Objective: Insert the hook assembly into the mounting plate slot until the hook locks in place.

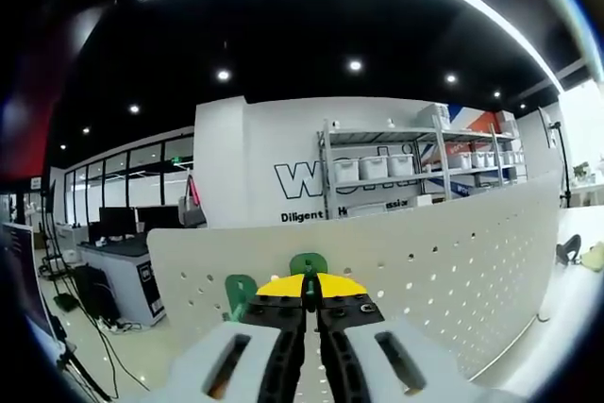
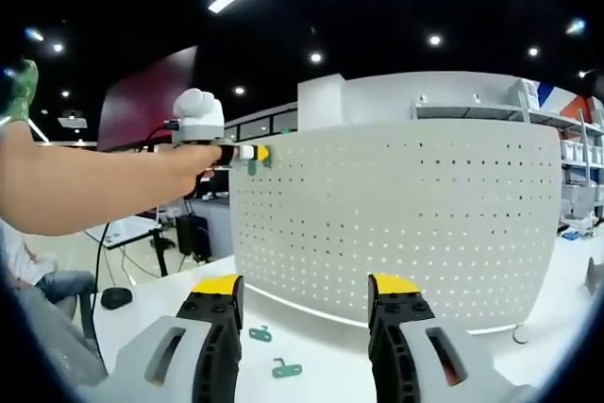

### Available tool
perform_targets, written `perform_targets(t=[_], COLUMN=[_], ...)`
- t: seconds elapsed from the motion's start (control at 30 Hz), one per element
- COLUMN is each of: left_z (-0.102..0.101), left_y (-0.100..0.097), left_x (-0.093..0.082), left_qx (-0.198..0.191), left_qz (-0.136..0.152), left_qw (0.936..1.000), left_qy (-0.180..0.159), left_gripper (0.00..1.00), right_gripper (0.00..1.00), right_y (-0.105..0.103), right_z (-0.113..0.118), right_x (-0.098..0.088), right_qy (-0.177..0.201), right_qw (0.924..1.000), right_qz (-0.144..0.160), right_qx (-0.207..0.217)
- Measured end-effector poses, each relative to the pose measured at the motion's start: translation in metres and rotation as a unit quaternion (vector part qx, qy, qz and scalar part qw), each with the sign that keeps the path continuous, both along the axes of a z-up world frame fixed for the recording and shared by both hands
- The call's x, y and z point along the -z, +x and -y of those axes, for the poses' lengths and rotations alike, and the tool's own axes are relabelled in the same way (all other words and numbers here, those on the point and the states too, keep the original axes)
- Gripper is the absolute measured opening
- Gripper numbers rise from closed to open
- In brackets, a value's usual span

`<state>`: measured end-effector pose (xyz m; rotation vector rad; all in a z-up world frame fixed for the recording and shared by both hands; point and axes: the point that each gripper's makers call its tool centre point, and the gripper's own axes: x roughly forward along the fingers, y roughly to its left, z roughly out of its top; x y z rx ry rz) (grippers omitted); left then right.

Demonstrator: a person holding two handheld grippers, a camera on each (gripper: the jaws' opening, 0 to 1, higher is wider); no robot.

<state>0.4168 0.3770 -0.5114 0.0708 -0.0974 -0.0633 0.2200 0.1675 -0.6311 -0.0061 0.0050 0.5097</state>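
Workshop hall, dark ceiling with spot lamps, storage racks behind. White pegboard mounting plate (image 2: 406, 219) stands upright on white counter (image 2: 142, 313).

Left hand-held gripper (image 1: 305, 292): jaws closed together on a green hook (image 1: 308, 266), held at the plate's top edge; a second green hook (image 1: 240, 292) sits on the board just beside it. In the right gripper view that gripper (image 2: 257, 152) is up at the plate's upper left corner.

Right hand-held gripper (image 2: 307, 294): jaws wide apart, holding nothing, facing the plate.

Two spare green hooks (image 2: 274, 351) lie on the counter near the plate's foot.

Judgement: insertion under way; cannot tell whether the hook has locked. Seating left to confirm.
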Motion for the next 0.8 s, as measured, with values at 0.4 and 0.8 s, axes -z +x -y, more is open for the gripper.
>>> perform_targets(t=[0.4,0.8], left_z=[0.0008,0.0013], left_y=[0.0000,-0.0003], left_x=[0.0020,0.0026], left_qx=[0.001,0.002], left_qz=[-0.001,0.000], left_qw=[1.0000,1.0000], left_qy=[0.006,0.009], left_gripper=[0.02,0.02], right_gripper=[0.54,0.54], right_y=[0.0004,0.0003], right_z=[-0.0001,-0.0014], right_x=[0.0013,0.0010], right_qy=[-0.001,-0.001], right_qw=[1.0000,1.0000], right_qz=[-0.001,-0.001], right_qx=[-0.001,-0.002])
